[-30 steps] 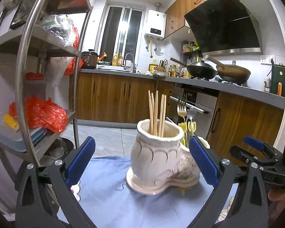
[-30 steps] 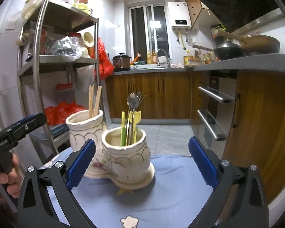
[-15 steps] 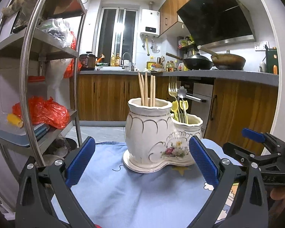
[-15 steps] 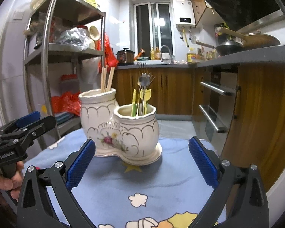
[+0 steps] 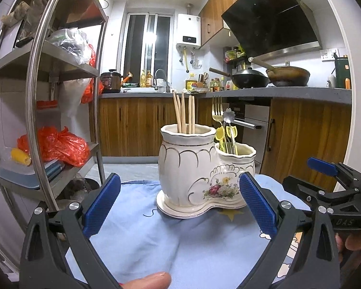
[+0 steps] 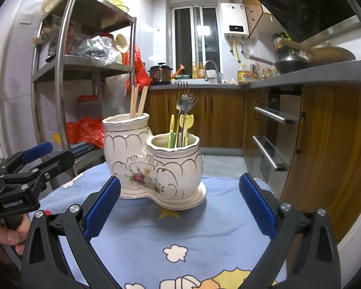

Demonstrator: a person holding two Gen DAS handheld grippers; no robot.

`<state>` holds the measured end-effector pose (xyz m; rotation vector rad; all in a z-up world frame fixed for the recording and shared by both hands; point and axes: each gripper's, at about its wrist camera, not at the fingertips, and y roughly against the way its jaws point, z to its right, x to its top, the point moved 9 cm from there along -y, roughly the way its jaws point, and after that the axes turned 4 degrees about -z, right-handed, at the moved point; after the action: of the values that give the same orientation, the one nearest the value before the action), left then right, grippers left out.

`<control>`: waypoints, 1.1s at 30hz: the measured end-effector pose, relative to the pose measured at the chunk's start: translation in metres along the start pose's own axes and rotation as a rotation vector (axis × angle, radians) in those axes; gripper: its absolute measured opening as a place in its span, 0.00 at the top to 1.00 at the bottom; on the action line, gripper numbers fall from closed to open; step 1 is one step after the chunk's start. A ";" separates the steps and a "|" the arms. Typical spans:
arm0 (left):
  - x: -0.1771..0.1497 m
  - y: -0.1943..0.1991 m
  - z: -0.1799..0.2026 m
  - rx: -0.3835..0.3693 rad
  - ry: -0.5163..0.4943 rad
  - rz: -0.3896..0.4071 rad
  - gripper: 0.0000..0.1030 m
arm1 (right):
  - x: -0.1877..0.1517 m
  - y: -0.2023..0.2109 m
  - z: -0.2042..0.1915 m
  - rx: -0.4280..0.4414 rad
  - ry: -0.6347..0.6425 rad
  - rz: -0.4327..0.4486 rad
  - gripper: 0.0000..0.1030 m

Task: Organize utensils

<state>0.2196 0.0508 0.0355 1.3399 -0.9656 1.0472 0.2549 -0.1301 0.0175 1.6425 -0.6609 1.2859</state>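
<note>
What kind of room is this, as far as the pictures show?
Most likely a home kitchen: a black range hood hangs above two dark woks on a grey counter, and wooden cabinets hold a sink tap.

We read "GenRobot.AI" on the left gripper body, "DAS" on the right gripper body, and "34" on the water heater display.
</note>
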 end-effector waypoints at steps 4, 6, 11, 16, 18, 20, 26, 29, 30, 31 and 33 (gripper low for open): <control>0.000 0.001 0.000 0.002 0.000 0.000 0.05 | 0.000 0.000 0.000 0.000 0.000 0.000 0.05; -0.001 0.001 0.000 0.004 -0.001 -0.002 0.05 | 0.000 0.000 0.000 0.001 0.002 0.000 0.05; -0.001 0.001 0.000 0.008 -0.003 -0.003 0.05 | 0.000 0.000 -0.001 0.002 0.002 0.000 0.05; -0.002 0.001 0.000 0.010 -0.002 -0.011 0.05 | 0.000 0.000 -0.002 0.002 0.001 0.000 0.05; -0.002 0.001 0.000 0.010 -0.003 -0.010 0.05 | 0.000 0.000 -0.002 0.003 0.002 0.000 0.05; -0.002 0.001 0.000 0.010 -0.002 -0.011 0.05 | 0.000 0.000 -0.002 0.002 0.002 0.000 0.05; -0.002 0.000 -0.001 0.009 -0.001 -0.013 0.05 | 0.000 0.000 -0.003 0.004 0.002 0.000 0.05; -0.002 0.000 -0.001 0.009 -0.001 -0.012 0.05 | 0.000 0.000 -0.003 0.004 0.002 0.000 0.05; -0.002 0.000 0.000 0.009 -0.001 -0.013 0.05 | 0.000 0.000 -0.003 0.004 0.003 0.000 0.05; -0.002 0.000 0.000 0.008 -0.002 -0.013 0.05 | 0.000 0.000 -0.003 0.004 0.003 0.000 0.05; -0.002 0.000 0.000 0.010 -0.001 -0.013 0.05 | 0.000 0.000 -0.003 0.004 0.002 0.000 0.05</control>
<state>0.2188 0.0509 0.0336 1.3534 -0.9523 1.0428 0.2535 -0.1276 0.0175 1.6438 -0.6576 1.2898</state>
